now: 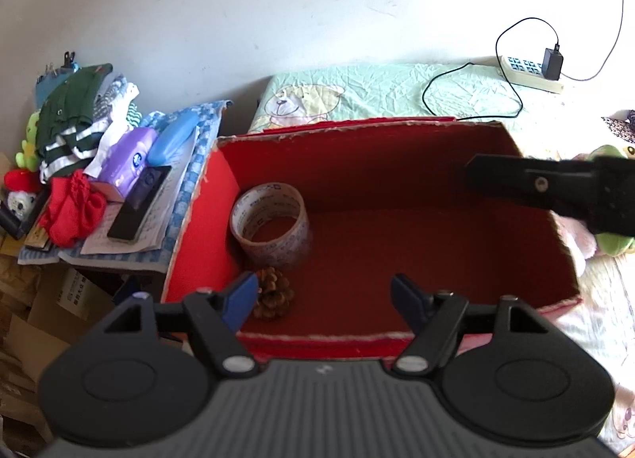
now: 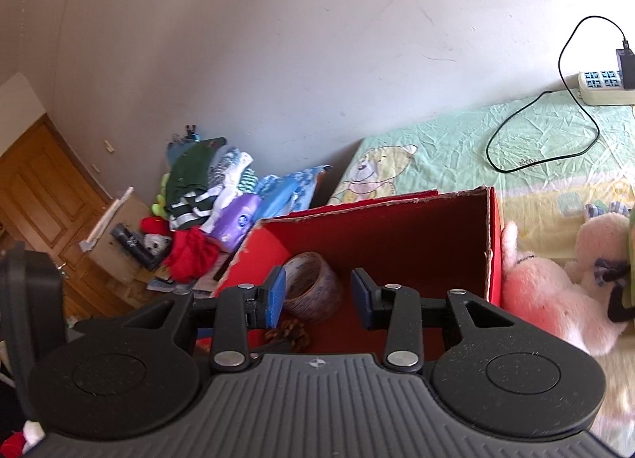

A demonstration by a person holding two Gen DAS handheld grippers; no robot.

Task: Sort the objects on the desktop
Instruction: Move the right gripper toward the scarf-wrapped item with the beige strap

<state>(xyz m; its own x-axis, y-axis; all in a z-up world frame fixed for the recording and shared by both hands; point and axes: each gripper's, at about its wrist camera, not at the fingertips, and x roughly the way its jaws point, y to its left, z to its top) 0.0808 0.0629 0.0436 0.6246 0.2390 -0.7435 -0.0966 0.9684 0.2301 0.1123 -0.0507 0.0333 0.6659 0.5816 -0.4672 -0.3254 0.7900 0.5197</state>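
Both wrist cameras look down, close, into the same red box [image 1: 397,188] on the bed [image 2: 456,156]; the right view sits farther right.

pine cone [image 2: 286,333] half hidden behind tool

Left claw [image 1: 323,297] spread wide, empty, over near rim of red box [image 1: 397,180]. Inside, left corner: tape roll [image 1: 272,226], pine cone [image 1: 273,293] just beside it. Right claw [image 1: 472,174] enters from right; state unclear.
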